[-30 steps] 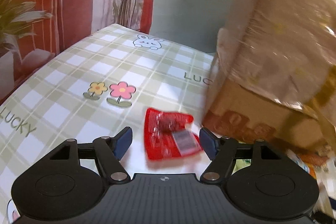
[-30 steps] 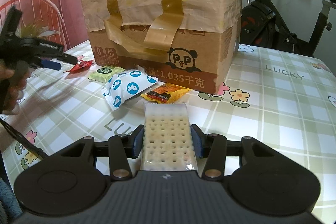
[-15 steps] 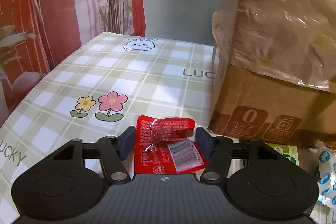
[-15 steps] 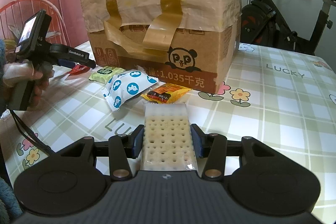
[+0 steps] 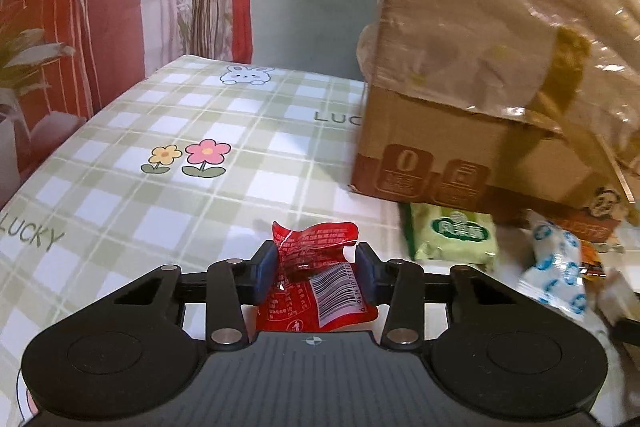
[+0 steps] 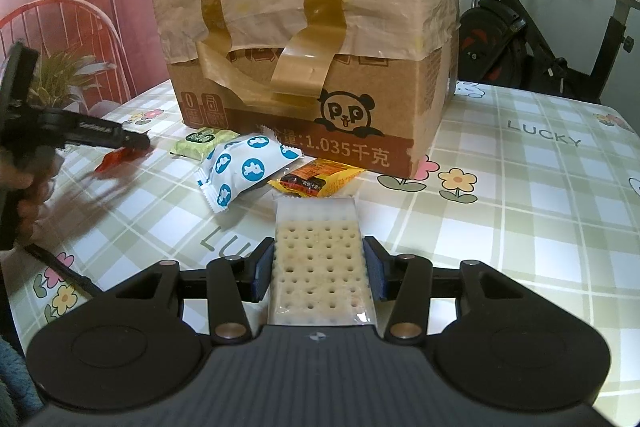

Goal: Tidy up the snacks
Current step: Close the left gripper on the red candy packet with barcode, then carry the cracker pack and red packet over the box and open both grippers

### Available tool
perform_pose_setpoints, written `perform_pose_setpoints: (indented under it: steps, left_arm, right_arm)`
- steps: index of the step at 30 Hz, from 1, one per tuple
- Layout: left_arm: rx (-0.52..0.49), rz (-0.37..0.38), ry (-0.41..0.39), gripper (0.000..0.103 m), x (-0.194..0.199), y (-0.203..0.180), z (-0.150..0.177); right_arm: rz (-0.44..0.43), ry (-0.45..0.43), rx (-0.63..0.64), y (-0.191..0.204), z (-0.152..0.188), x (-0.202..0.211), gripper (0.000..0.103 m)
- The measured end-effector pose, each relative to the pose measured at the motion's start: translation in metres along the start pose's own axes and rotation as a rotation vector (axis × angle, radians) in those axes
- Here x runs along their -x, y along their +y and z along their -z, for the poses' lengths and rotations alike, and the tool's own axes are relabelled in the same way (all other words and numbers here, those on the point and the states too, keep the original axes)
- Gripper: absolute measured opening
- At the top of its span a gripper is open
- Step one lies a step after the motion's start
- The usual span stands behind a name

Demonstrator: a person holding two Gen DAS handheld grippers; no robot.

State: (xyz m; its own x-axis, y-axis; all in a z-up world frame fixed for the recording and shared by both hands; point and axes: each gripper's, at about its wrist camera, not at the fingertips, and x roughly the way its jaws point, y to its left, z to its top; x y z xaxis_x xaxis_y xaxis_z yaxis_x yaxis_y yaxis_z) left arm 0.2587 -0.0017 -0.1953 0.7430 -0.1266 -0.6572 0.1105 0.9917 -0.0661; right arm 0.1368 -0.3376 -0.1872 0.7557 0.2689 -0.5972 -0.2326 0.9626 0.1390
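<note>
- the person's hand (image 6: 24,183) at the left edge of the right wrist view is blurred and partly cut off, gripping the handle of the left gripper (image 5: 316,273).
- in the left wrist view the right side is smeared: the blue-spotted white packet (image 5: 556,267) and the orange packet (image 5: 591,261) behind it are hard to make out.
- the red packet (image 5: 316,275) lies crumpled between the left jaws, which are closing on it; both pads touch its sides, its lower part hidden under the gripper body. it sits on the counter (image 5: 160,131), left of the green packet (image 5: 452,235).
- the cardboard box (image 6: 312,39), wrapped in plastic film and brown tape, hides the counter behind it; its top is cut off in both views.
- the cracker packet (image 6: 320,267) is clamped flat between the jaws of the right gripper (image 6: 320,269), pads pressed on both long edges, its near end hidden under the gripper body. it points toward the box.
- count: one box, five packets (red, green, white with blue spots, orange, cracker), two grippers.
- the exercise bike (image 6: 532,27) at far right is partly cut off.
</note>
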Motion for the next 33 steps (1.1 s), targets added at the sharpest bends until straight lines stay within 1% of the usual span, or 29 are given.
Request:
perform_pose_setpoints:
  steps: [3, 12, 16, 24, 33]
  left_arm:
    - [0.011, 0.024, -0.010, 0.045, 0.009, -0.001, 0.002]
    - [-0.015, 0.073, -0.035, 0.045, 0.032, -0.012, 0.007]
    - [-0.011, 0.087, -0.047, 0.045, 0.039, -0.011, 0.007]
    - [-0.011, 0.118, -0.076, 0.045, 0.052, -0.014, 0.008]
    - [-0.034, 0.135, -0.144, 0.045, 0.068, -0.015, -0.006]
  right_arm:
    - [0.003, 0.001, 0.004, 0.001, 0.000, 0.000, 0.049]
    - [0.015, 0.018, 0.035, 0.005, -0.002, -0.001, 0.049]
    - [-0.011, 0.038, 0.047, 0.008, -0.004, 0.002, 0.049]
    - [-0.035, -0.036, 0.066, 0.020, -0.021, 0.023, 0.049]
    - [-0.065, -0.114, 0.104, 0.034, -0.047, 0.044, 0.049]
